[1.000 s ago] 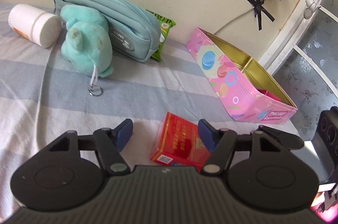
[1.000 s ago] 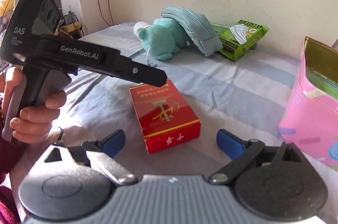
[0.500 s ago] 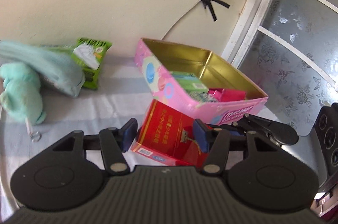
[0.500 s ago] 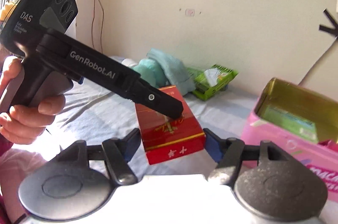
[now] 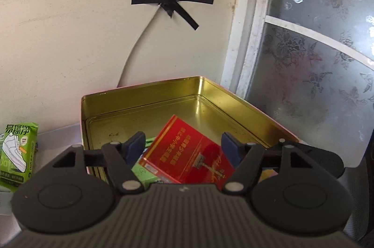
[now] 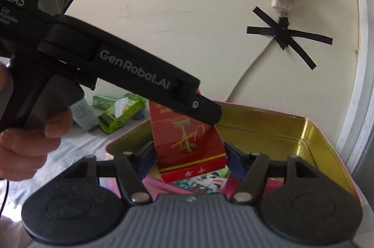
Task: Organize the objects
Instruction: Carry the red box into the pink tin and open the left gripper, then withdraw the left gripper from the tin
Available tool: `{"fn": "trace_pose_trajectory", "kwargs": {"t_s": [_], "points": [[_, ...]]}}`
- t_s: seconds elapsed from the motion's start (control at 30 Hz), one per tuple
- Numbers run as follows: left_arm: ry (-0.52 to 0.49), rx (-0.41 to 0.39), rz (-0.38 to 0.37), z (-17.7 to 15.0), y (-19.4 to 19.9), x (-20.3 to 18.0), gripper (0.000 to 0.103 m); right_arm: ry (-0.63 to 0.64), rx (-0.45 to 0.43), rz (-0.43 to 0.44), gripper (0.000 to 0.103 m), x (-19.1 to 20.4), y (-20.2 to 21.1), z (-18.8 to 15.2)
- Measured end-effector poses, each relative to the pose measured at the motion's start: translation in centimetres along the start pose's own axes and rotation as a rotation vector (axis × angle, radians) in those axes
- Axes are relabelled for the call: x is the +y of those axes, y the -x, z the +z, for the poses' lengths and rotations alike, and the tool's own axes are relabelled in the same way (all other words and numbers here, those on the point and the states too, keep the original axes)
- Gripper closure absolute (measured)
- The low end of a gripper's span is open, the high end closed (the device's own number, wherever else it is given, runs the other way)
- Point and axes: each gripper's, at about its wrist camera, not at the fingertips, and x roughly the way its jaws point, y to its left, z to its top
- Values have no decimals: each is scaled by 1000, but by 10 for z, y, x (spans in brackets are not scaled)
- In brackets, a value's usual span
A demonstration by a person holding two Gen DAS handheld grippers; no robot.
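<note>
Red box (image 6: 189,142) sits low centre in the right wrist view, upright, just above the open pink tin (image 6: 268,128). The right gripper (image 6: 190,161) is clamped on it, one blue pad pressed to each narrow side near the bottom edge. In the left wrist view the same box (image 5: 191,161) appears tilted over the tin's gold interior (image 5: 140,98), between the pads of the left gripper (image 5: 183,147). A sliver of background shows beside the left pad, so whether that gripper bears on the box cannot be told. One of its fingers crosses the box's upper face in the right view. Judged handling: printed cardboard carton, light, stiff at the edges, faces smooth and likely to cave if squeezed hard. Best taken across the narrow sides, as the right gripper has it. Room: the near end of the tin already holds a green packet (image 5: 142,174) and other flat items, while the far half of the floor is bare metal. The tin's walls are thin and upright. The wall and window frame stand just behind at upper right. A green wipes pack (image 5: 16,154) lies outside the tin at left.
</note>
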Motion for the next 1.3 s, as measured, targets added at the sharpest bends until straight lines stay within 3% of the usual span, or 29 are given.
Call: {"fn": "trace_pose_trajectory", "kwargs": {"t_s": [0.1,0.37,1.0,1.3], "points": [[46,21,83,-1,-9,6,28,-16,16,-102,36,-9,-22,-4],[84,-29,204,-16,32,19,25,-65,-6,-108,36,-7,-16,-13],[89,62,367,-83,97,38,25,-257,-135,-56,28,27,61,-10],[176,87,440,-109,118,74,25,-193,-118,9,28,72,59,-3]]}}
